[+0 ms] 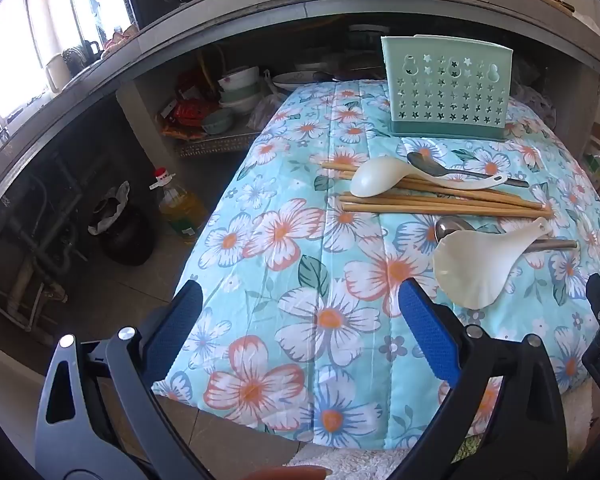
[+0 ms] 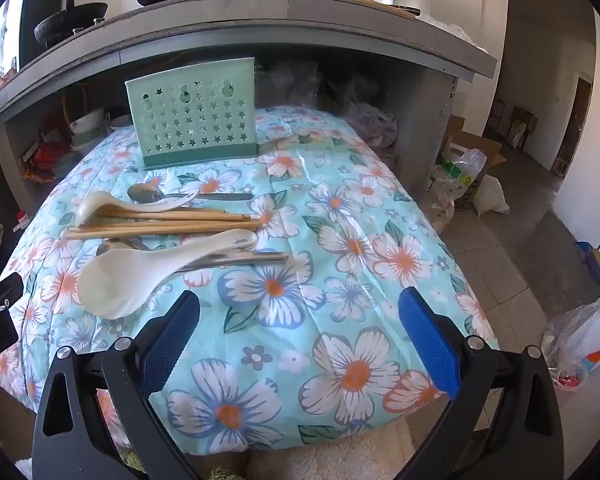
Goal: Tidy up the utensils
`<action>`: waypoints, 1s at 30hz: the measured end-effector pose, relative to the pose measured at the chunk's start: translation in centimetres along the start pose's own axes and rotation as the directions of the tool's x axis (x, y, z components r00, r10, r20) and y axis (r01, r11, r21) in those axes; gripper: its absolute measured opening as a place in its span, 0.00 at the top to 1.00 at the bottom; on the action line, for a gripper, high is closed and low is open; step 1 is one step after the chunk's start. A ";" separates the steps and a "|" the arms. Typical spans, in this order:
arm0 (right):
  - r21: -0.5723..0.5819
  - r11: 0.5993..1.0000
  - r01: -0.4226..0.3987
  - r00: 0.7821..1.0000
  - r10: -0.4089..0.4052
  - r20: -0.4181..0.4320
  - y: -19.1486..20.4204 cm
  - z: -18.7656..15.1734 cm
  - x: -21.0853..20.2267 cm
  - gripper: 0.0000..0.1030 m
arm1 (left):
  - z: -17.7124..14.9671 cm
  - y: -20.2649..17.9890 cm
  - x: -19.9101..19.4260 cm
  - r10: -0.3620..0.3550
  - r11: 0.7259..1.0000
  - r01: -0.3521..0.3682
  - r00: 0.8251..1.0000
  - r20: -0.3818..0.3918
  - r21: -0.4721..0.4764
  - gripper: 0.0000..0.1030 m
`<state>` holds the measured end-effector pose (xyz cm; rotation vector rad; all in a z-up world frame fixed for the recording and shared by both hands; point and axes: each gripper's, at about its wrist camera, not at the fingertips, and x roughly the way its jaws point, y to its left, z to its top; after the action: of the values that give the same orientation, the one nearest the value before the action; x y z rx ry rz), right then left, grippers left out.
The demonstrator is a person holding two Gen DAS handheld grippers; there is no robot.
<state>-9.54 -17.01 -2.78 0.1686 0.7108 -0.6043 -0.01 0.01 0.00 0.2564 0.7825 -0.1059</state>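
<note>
Left wrist view first: the left tool (image 1: 300,320) is spread wide with nothing between its blue pads, hanging over the near edge of a flowery quilt (image 1: 300,248) that covers the worktop. All the utensils sit further back and to the right of it. Closest is a big white rice paddle (image 1: 476,260), lying on top of a metal spoon (image 1: 540,245). Behind that there's a bundle of wooden chopsticks (image 1: 440,200) lying crosswise, with a white soup spoon (image 1: 384,178) resting across them and a second metal spoon (image 1: 432,164) just behind. At the far end stands a mint green utensil holder (image 1: 446,88) with star cutouts, upright. A bit of the other tool pokes in at the right edge.

Right wrist view: the right tool (image 2: 300,320) is spread wide too, gripping nothing, over the quilt (image 2: 380,220). From here the pile is off to the left: rice paddle (image 2: 116,280) nearest, its handle over the metal spoon (image 2: 244,258), then the chopsticks (image 2: 160,224), the soup spoon (image 2: 100,204) and the other metal spoon (image 2: 148,192). The holder (image 2: 194,116) stands behind them all, well apart from both tools.
</note>
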 end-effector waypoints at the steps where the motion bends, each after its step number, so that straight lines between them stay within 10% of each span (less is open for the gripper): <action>1: 0.001 1.000 -0.001 1.000 0.001 -0.001 0.0 0.0 0.0 0.06 | 0.0 0.0 0.0 0.001 1.000 -0.001 1.000 -0.008 0.004 0.08; 30: 0.004 1.000 -0.006 1.000 0.006 -0.003 -0.1 0.0 0.0 0.06 | -0.1 -0.3 -0.1 -0.001 1.000 0.001 1.000 -0.009 0.003 0.08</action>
<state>-9.57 -17.09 -2.81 0.1756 0.7115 -0.6001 -0.21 -0.22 -0.04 0.2598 0.7919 -0.1070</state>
